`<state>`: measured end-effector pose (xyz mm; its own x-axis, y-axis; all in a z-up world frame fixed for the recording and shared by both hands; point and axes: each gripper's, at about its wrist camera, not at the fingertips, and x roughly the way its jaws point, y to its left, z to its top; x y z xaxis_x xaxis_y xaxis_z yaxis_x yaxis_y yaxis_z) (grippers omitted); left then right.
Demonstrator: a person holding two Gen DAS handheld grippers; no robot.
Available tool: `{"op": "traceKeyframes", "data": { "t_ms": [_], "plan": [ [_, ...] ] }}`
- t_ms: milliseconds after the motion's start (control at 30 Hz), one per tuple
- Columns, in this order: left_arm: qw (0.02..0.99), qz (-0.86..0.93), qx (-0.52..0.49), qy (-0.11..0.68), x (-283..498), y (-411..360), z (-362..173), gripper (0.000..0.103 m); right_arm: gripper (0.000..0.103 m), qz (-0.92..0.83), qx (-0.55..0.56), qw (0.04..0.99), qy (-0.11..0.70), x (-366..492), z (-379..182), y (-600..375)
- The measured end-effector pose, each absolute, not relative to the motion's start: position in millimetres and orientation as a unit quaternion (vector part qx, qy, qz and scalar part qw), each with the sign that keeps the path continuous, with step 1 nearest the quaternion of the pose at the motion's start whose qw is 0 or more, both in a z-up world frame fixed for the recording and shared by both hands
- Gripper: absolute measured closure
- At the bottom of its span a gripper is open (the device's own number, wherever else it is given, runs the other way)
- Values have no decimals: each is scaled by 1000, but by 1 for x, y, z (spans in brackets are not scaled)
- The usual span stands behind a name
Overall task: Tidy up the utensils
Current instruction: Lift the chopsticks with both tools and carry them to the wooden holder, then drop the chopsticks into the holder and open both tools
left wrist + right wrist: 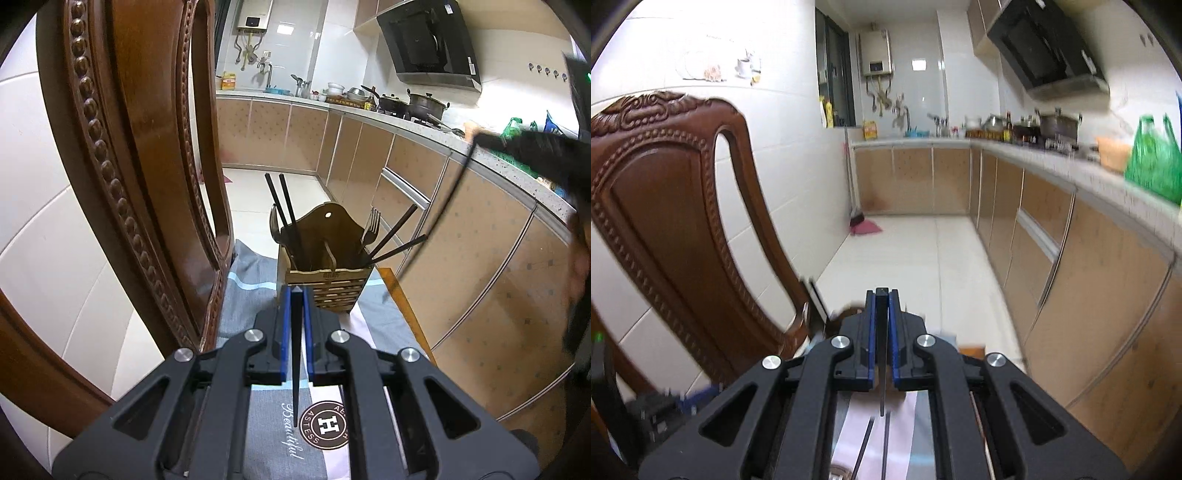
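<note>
- Wooden utensil holder (pixel 327 266) is standing upright on the cloth-covered counter (pixel 255 280), at 12 o'clock from the left tool (pixel 295 295) and just beyond its tips.
- Holder is already carrying two dark chopsticks (pixel 282 206) in its 10 o'clock compartment, a fork (pixel 371 227) and two more sticks leaning out toward 2 o'clock; a spoon handle is showing in the middle slot.
- Left tool is clamping a dark chopstick (pixel 295 354) between its blue pads (pixel 284 325), jaws nearly together; the thin end is pointing back toward the camera.
- Right tool (pixel 882 295) is likewise gripping a second dark chopstick (pixel 882 354), jaws nearly together. In the left wrist view that stick (pixel 436 214) is hanging, blurred, at 3 o'clock of the holder, well above the cloth.
- Two more sticks (pixel 871 443) are lying on the pink stripe of the cloth under the right tool.
- Carved wooden chair (pixel 122 155) is standing at 9 o'clock, close beside the counter edge.
- Judgement, risks:
  - Thin sticks are being held at one point only, so each could be pivoting in the pads and missing its slot.
  - Holder looks light; a stick striking the rim or the leaning ones could be tipping it.
  - Both tools converging on the one holder could be colliding.
</note>
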<state>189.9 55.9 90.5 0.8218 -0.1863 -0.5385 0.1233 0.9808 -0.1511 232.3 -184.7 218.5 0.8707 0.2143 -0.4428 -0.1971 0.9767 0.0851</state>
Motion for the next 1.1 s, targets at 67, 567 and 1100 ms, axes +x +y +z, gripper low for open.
{"op": "traceKeyframes", "data": {
  "t_ms": [67, 567, 1100],
  "plan": [
    [952, -83, -56, 289, 191, 58, 89, 97, 96, 96, 18, 970, 221, 243, 228, -181],
    [946, -82, -74, 305, 207, 69, 81, 97, 96, 66, 38, 964, 253, 337, 179, -149],
    [950, -70, -74, 297, 208, 57, 83, 97, 25, 74, 135, 937, 315, 178, 20, -251]
  ]
}}
